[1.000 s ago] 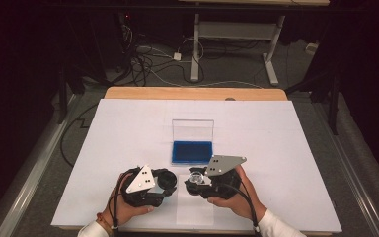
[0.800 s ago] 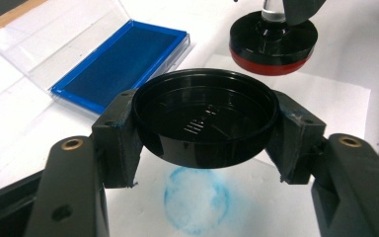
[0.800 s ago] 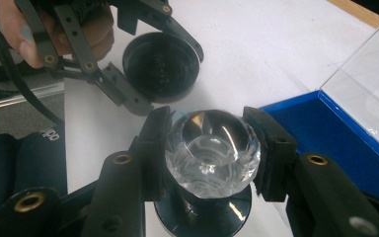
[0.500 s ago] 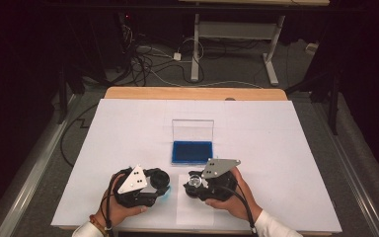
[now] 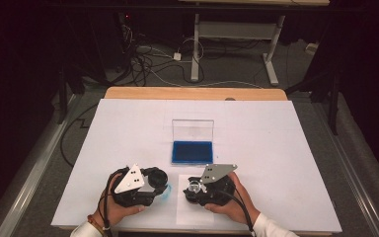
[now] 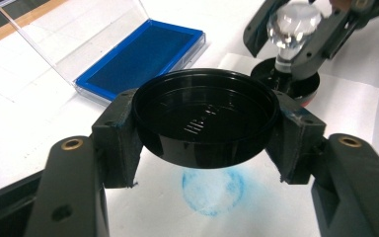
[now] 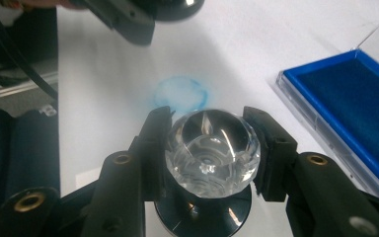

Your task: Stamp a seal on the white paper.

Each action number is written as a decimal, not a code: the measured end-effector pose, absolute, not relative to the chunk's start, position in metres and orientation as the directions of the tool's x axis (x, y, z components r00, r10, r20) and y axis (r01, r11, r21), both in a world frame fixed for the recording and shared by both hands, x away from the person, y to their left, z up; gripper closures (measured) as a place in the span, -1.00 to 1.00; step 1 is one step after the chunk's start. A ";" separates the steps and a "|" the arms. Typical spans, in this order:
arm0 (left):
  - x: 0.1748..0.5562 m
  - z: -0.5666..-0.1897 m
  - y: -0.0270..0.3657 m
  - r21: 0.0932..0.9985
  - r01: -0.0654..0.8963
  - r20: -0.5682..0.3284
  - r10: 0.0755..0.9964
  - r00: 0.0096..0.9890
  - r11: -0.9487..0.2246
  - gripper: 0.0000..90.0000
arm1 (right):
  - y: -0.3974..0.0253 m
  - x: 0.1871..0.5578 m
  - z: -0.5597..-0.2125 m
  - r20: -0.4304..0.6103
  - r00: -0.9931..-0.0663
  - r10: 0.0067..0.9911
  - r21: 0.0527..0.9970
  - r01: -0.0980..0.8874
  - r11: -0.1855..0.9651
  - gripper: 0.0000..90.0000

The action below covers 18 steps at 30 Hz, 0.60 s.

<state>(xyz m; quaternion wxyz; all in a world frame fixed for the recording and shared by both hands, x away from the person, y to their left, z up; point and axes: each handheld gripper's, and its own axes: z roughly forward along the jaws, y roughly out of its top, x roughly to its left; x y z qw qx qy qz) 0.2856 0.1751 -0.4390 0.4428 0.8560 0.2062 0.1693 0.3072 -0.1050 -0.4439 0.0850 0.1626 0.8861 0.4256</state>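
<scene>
Bright, even overhead light whitens the white table top (image 5: 276,148), while the room beyond falls dark. Glare streaks the glossy round black plastic lid (image 6: 205,121) and sparkles in the faceted clear knob (image 7: 209,150) between the fingers; the far corners soften.

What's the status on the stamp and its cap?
Left tongs shut on black cap, held above blue smudge. Right tongs shut on stamp's crystal knob. Ink pad open; nothing in the way.
</scene>
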 end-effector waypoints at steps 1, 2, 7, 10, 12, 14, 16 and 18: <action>0.285 -0.439 0.175 0.828 0.203 0.108 0.503 0.858 -0.523 -0.19 | -0.105 0.307 -0.446 -0.014 -0.932 0.362 0.780 0.217 0.588 0.26; 0.285 -0.439 0.175 0.829 0.202 0.108 0.503 0.857 -0.522 -0.19 | -0.105 0.307 -0.447 -0.004 -0.932 0.364 0.779 0.225 0.585 0.26; 0.285 -0.439 0.176 0.828 0.202 0.108 0.501 0.858 -0.523 -0.19 | -0.104 0.306 -0.453 -0.012 -0.932 0.361 0.766 0.224 0.603 0.26; 0.286 -0.439 0.176 0.828 0.201 0.106 0.500 0.860 -0.523 -0.19 | -0.106 0.306 -0.454 -0.013 -0.933 0.359 0.767 0.221 0.603 0.26; 0.285 -0.439 0.175 0.828 0.201 0.106 0.499 0.860 -0.523 -0.19 | -0.107 0.305 -0.454 -0.011 -0.933 0.360 0.769 0.222 0.599 0.26; 0.285 -0.439 0.175 0.827 0.200 0.107 0.496 0.862 -0.525 -0.19 | -0.108 0.303 -0.455 -0.016 -0.932 0.361 0.771 0.218 0.598 0.26; 0.285 -0.439 0.175 0.827 0.199 0.109 0.496 0.862 -0.526 -0.19 | -0.108 0.302 -0.455 -0.027 -0.933 0.359 0.770 0.209 0.602 0.26; 0.285 -0.439 0.175 0.825 0.201 0.108 0.496 0.862 -0.528 -0.19 | -0.108 0.302 -0.456 -0.020 -0.932 0.361 0.772 0.215 0.598 0.26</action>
